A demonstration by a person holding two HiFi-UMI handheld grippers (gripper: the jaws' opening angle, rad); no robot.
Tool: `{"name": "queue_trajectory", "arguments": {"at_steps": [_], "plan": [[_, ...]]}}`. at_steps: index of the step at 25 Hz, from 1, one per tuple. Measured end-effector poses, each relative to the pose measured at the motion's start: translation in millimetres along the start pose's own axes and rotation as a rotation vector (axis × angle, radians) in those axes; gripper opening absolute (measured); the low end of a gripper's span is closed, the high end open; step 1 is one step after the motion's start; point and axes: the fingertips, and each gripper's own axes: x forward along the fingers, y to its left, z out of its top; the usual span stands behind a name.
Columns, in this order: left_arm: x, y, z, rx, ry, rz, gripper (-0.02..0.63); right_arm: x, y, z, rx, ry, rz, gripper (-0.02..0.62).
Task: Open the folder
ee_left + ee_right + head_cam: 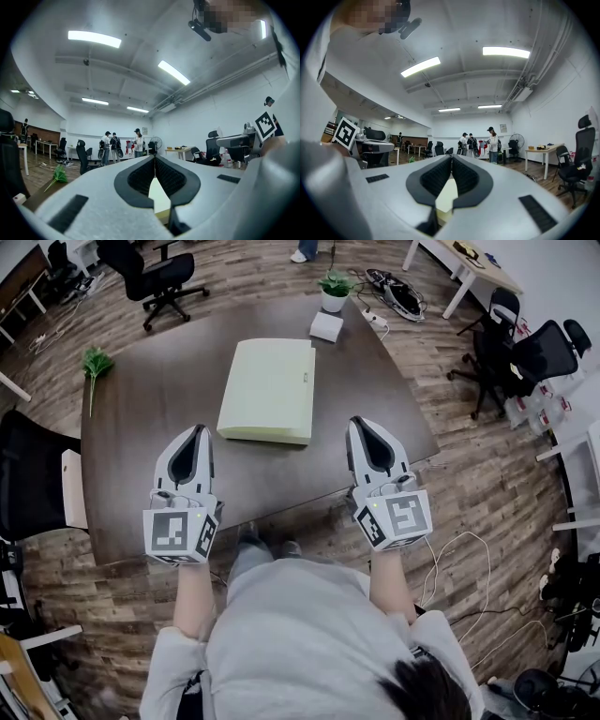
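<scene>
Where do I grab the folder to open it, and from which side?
Grip the folder by its top cover at the right edge, beside the small clasp, coming from the right with the right gripper. It lies flat and closed; the clasp suggests that edge opens.

Folder [157,197] mostly behind left tool [154,158]

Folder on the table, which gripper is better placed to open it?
Probably right: the folder has its tab on the right edge, the right gripper's side. It and the left gripper are shut.
</scene>
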Motion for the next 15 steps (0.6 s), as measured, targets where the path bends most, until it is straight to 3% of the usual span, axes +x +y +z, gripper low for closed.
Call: {"name": "queue_trajectory", "arguments": {"at_steps": [15], "plan": [[-1.7, -0.6, -2.6, -0.016, 0.006, 0.016, 0.011, -2.7, 1.4, 5.3, -0.024, -0.009, 0.008, 0.015]]}}
